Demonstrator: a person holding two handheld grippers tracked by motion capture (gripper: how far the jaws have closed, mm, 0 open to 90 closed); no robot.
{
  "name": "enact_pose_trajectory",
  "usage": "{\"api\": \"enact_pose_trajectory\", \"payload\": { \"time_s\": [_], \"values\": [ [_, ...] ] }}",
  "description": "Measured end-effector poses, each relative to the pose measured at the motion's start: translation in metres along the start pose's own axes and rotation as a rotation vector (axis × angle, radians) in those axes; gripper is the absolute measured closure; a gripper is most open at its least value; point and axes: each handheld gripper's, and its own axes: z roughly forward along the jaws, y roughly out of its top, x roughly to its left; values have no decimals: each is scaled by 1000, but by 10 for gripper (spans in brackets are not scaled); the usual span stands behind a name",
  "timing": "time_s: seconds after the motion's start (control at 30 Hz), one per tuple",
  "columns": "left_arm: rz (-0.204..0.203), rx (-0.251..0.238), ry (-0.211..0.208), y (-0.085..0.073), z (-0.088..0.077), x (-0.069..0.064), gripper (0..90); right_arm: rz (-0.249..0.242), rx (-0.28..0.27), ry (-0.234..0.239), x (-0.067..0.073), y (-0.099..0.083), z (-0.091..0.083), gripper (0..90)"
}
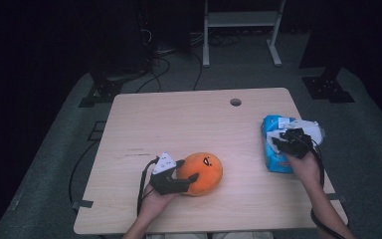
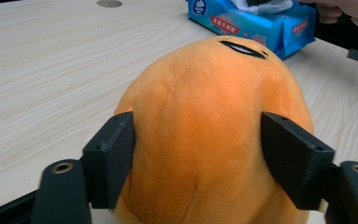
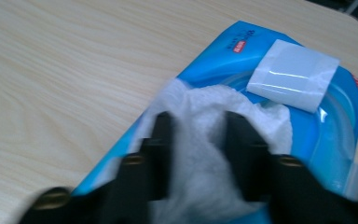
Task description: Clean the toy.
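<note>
An orange plush toy (image 1: 206, 167) (image 2: 200, 88) with a stitched face lies on the wooden table (image 1: 179, 114) near its front edge. My left gripper (image 1: 189, 170) (image 2: 198, 140) reaches in from the left, its two jaws pressed against the toy's sides. A blue tissue pack (image 1: 274, 152) (image 2: 242, 23) (image 3: 214, 60) lies at the right edge of the table. White tissue (image 3: 200, 158) bulges out of its top, beside a peeled white flap (image 3: 293, 74). My right gripper (image 1: 282, 142) (image 3: 198, 126) comes down on the pack from the near side, jaws closed on that tuft of tissue.
A round cable hole (image 1: 236, 102) sits near the table's far edge. Beyond the table stand a white metal frame (image 1: 241, 20) and dark stands, with cables on the grey floor. A cable trails from each gripper toward the front edge.
</note>
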Motion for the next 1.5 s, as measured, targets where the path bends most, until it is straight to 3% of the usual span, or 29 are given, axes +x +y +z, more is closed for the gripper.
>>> {"api": "enact_pose_trajectory", "payload": {
  "time_s": [0.03, 0.07, 0.1, 0.23, 0.4, 0.5, 0.57, 0.63, 0.77, 0.87, 0.97, 1.03, 1.1, 1.17, 1.2, 1.23, 1.37, 1.43, 1.47, 1.5],
  "values": [
    [8, 3, 0, 0, 0, -1, 298, 39, -8, 34, -3, 0, -1, 765],
    [11, 2, -1, 0, 0, -1, 305, 60, -12, 32, -5, 0, -4, 844],
    [12, 4, -1, 1, 0, -1, 312, 42, -11, 20, -5, 2, -6, 851],
    [17, 1, -4, 1, 2, 0, 357, 35, -42, 43, -10, 8, -21, 866],
    [32, 7, -7, 2, 3, 0, 410, 37, -141, 139, -6, 16, -51, 869],
    [29, 3, -9, 2, 4, 0, 413, 6, -193, 202, 4, 19, -71, 869],
    [20, -4, -10, 2, 5, 1, 413, -15, -244, 257, 16, 23, -86, 869],
    [21, -4, -11, 2, 6, 1, 414, -35, -307, 346, 34, 25, -98, 869],
    [38, 1, -7, 3, 7, -1, 420, -133, -378, 522, 92, 30, -114, 869],
    [42, 2, -10, 3, 7, -1, 421, -176, -376, 649, 130, 34, -114, 869],
    [45, 0, -15, 3, 7, 1, 420, -174, -346, 759, 150, 34, -108, 869],
    [48, 1, -17, 3, 7, 1, 419, -189, -326, 764, 155, 33, -104, 868],
    [69, 6, -17, 4, 8, 0, 418, -139, -240, 852, 157, 25, -84, 868],
    [82, 9, -18, 5, 8, -1, 417, -88, -198, 881, 155, 18, -65, 867],
    [84, 9, -18, 5, 8, -2, 417, -64, -182, 873, 154, 16, -56, 867],
    [89, 9, -19, 5, 9, -3, 417, -73, -173, 829, 155, 14, -51, 866],
    [104, 13, -18, 6, 9, -5, 417, -214, -189, 630, 170, 9, -37, 847],
    [114, 18, -17, 6, 10, -5, 417, -304, -231, 541, 180, 2, -36, 791],
    [114, 18, -17, 6, 10, -5, 418, -304, -231, 541, 180, 2, -36, 791],
    [111, 22, -19, 6, 11, -5, 418, -348, -268, 502, 186, -5, -34, 718]
  ]
}}
